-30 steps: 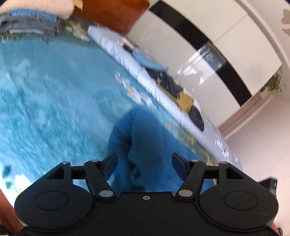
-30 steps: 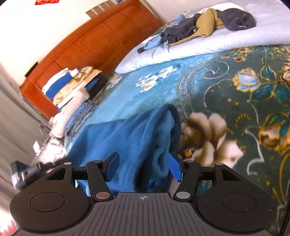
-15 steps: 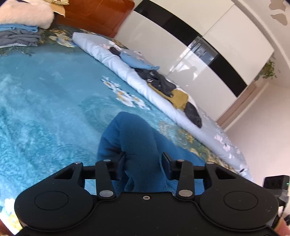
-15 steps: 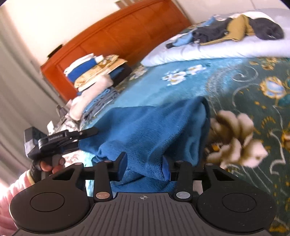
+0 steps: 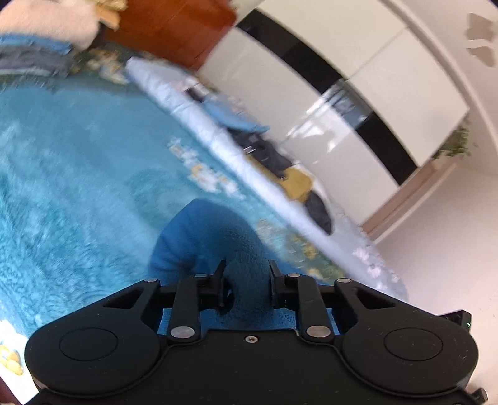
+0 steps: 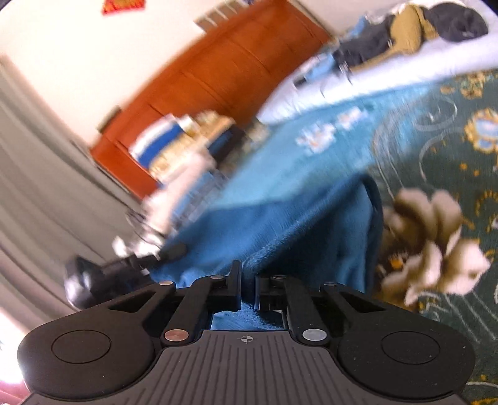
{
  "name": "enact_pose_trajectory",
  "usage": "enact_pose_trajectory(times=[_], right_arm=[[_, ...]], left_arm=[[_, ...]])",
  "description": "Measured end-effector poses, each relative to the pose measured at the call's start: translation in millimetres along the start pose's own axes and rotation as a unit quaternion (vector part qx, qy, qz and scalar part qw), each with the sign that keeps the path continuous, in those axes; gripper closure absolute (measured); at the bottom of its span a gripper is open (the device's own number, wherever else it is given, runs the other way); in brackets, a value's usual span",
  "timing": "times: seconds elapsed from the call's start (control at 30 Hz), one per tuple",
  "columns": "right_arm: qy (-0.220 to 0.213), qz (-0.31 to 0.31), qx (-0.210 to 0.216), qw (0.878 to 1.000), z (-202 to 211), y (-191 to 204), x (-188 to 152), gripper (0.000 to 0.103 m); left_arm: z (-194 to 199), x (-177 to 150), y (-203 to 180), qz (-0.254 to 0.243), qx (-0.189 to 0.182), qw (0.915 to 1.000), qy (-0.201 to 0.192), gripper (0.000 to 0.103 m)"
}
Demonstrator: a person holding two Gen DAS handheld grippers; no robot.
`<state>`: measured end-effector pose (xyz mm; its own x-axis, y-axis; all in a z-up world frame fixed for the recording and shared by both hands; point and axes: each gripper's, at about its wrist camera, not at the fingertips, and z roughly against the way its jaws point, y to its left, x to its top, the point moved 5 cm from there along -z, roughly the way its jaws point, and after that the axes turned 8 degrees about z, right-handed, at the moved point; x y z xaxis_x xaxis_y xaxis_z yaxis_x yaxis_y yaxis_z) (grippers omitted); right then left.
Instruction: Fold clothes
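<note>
Along the lower edge of the left wrist view, the left hand-held gripper (image 5: pixel 246 274) has just been closing and now clamps a thick rolled fold of the blue fleece garment (image 5: pixel 205 236), which fills the gap between its two black fingers (image 5: pixel 218 280). The garment bulges forward from the grip and lies on the bed's blue floral blanket (image 5: pixel 68 187). Beyond it, a pale quilt (image 5: pixel 193 115) runs diagonally along the far side of the bed and carries a row of unfolded clothes (image 5: pixel 280 168) in light blue, dark grey and mustard. A white wardrobe with black bands (image 5: pixel 358 102) stands behind, and folded items (image 5: pixel 28 53) sit against the wooden headboard (image 5: pixel 168 28) at upper left; the whole view is blurred. Across the right wrist view, the right hand-held gripper (image 6: pixel 247 280) has likewise just been closing and its jaws are drawn nearly together, pinching a thin edge of the same blue garment (image 6: pixel 280 218), which spreads from the grip toward the left hand-held gripper (image 6: pixel 124 268) visible at the left. To the right lies the dark green flowered part of the blanket (image 6: pixel 435 249). A stack of folded textiles (image 6: pixel 186 140) rests beside the headboard (image 6: pixel 218 71), and the unfolded clothes (image 6: pixel 404 34) lie on the quilt at upper right.
</note>
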<state>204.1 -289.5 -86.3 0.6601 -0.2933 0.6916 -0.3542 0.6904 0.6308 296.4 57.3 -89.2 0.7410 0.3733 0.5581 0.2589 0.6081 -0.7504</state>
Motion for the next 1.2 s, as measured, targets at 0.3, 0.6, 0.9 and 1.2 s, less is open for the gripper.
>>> enact_pose_trajectory(times=[0.3,0.6,0.9,1.2], right_arm=[[0.046,-0.011,-0.025,0.999,14.4,-7.9,-43.2,0.097],[0.081,-0.014,-0.059,0.995,-7.2,-24.6,-68.0,0.097],[0.077,0.000,-0.059,0.995,3.1,-14.3,-58.9,0.090],[0.057,0.053,-0.100,0.992,34.1,-4.1,-29.5,0.070]], left_arm=[[17.9,-42.7,17.1,-0.010,0.019,0.9995,0.024,0.081],[4.3,-63.1,37.8,-0.042,0.074,0.9959,0.032,0.068],[11.2,-53.1,24.0,-0.056,0.064,0.9957,0.036,0.067],[50.8,-13.3,-2.5,-0.103,0.066,0.9923,-0.023,0.055]])
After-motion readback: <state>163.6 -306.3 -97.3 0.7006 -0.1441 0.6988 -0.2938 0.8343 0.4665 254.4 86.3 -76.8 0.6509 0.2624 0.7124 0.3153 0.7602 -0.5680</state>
